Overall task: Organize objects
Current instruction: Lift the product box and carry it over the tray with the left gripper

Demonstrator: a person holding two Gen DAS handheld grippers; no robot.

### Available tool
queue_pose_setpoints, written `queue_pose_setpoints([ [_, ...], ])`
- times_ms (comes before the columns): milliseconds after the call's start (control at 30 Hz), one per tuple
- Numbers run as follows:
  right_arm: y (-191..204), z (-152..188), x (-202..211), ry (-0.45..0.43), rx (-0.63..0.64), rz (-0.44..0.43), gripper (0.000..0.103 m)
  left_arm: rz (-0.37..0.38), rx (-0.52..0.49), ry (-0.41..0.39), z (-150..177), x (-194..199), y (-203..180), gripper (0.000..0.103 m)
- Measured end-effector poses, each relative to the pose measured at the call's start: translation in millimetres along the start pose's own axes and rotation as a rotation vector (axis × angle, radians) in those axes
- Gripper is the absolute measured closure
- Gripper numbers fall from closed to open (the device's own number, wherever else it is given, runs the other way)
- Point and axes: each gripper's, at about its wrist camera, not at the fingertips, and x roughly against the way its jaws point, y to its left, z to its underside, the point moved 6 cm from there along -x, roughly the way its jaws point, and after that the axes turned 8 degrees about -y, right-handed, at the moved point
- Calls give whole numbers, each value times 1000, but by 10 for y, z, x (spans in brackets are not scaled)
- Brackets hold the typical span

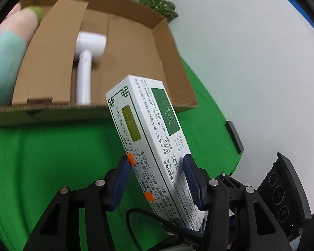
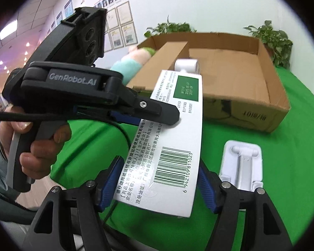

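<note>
Above the green counter (image 2: 282, 156), both grippers share the medicine box (image 2: 173, 142): left gripper (image 1: 157, 179) fingers clamp it, right gripper (image 2: 159, 184) fingers bracket it, seemingly passing it toward the cardboard box (image 2: 251, 96).

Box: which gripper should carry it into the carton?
Left, probably. The left gripper clamps the box near its middle, and the box points at the carton just ahead. The right gripper holds only the barcode end.
</note>
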Motion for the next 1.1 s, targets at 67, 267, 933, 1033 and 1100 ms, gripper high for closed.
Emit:
queue_pose_setpoints([
  [67, 21, -93, 27, -35, 26, 27, 36, -7, -36, -26, -100, 65, -90, 56],
  [267, -22, -504, -14, -133, 46, 71, 37, -17, -160, -102, -540, 253, -392, 58],
  [933, -422, -1574, 60, -335, 55, 129, 37, -37, -360, -212, -2072, 541, -871, 59],
  [1033, -534, -1589, -11, -312, 25, 116, 37, -49, -340, -185, -2169, 384, -756, 59],
  [1100, -470, -1522, 2, -287, 4, 105, 37, -52, -318, -162, -2174, 269, -640, 59],
])
